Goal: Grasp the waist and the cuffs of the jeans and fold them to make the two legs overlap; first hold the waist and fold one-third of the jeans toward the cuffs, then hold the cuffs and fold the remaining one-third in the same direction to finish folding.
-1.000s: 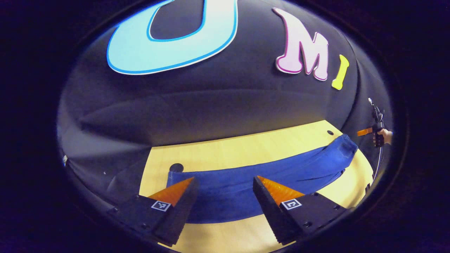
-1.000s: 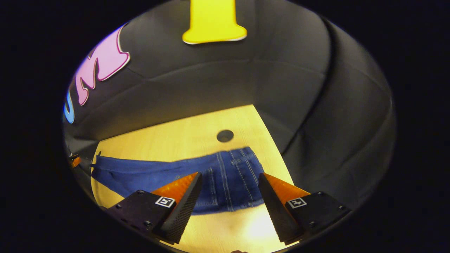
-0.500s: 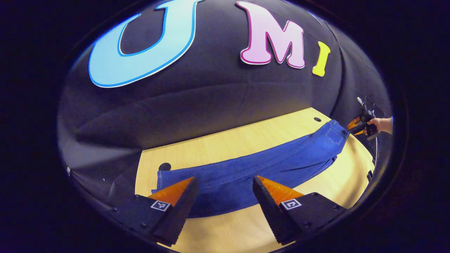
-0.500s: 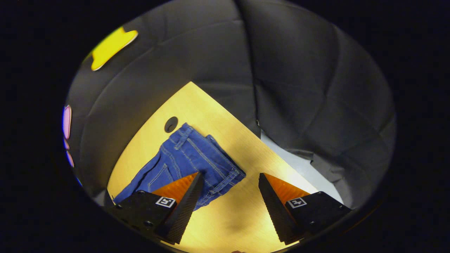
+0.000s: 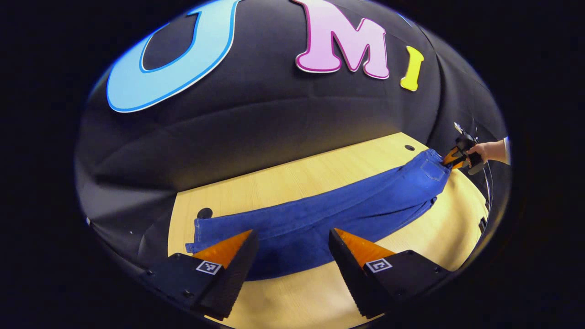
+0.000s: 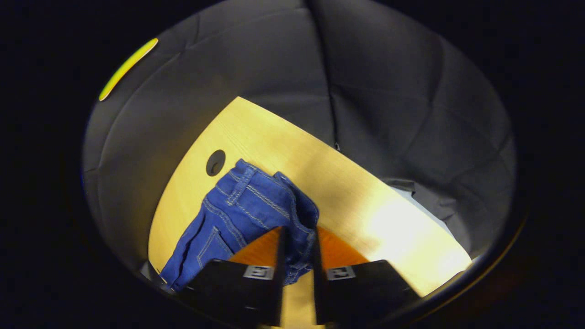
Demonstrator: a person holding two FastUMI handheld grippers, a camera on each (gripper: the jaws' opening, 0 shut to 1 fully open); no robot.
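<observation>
I have the jeans (image 5: 320, 219) stretched long across the wooden counter (image 5: 292, 183), cuffs at my left end near one cable hole (image 5: 204, 213), waist at the far right end by the other. My right hand-held gripper (image 6: 296, 256) has its fingers drawn nearly together with the waistband (image 6: 292, 214) pinched between them, at the near corner of the waist; in the left gripper view I see it small at the waist end with the hand (image 5: 484, 151) behind it. My left hand-held gripper (image 5: 290, 256) hangs above the leg fabric with its fingers wide apart, holding nothing. To do this well I would close the left one on the matching cuff edge, lift both ends evenly, and carry that leg over the other without dragging the lower layer out of line
</observation>
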